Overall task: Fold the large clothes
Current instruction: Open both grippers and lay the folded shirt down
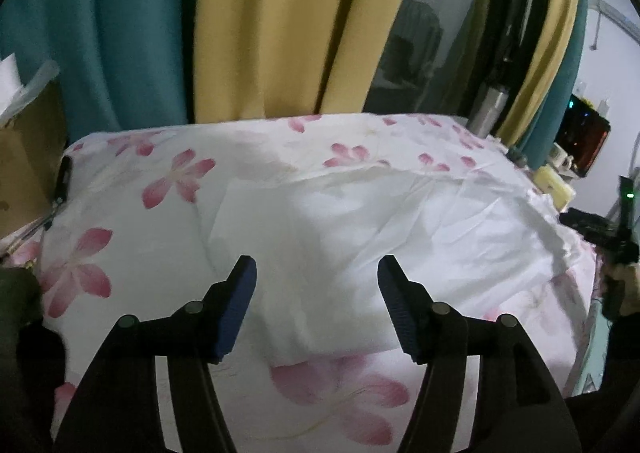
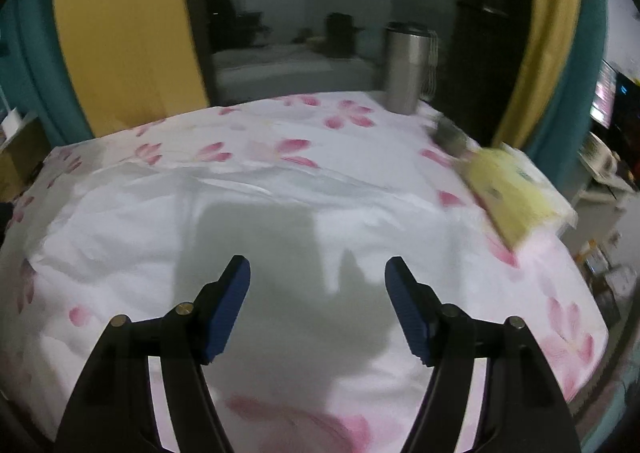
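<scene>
Both my claws, left claw [image 1: 317, 267] and right claw [image 2: 317, 267], gape apart, holding nothing, above the white garment [image 1: 360, 229] on the flowered sheet [image 1: 176, 177].

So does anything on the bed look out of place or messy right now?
The yellow packet lies askew at the right edge of the floral sheet, partly overhanging. The white garment is wrinkled along its far edge. Nothing spilled.

Probably home: curtains [image 1: 280, 21], floral sheet [image 1: 168, 173]
</scene>
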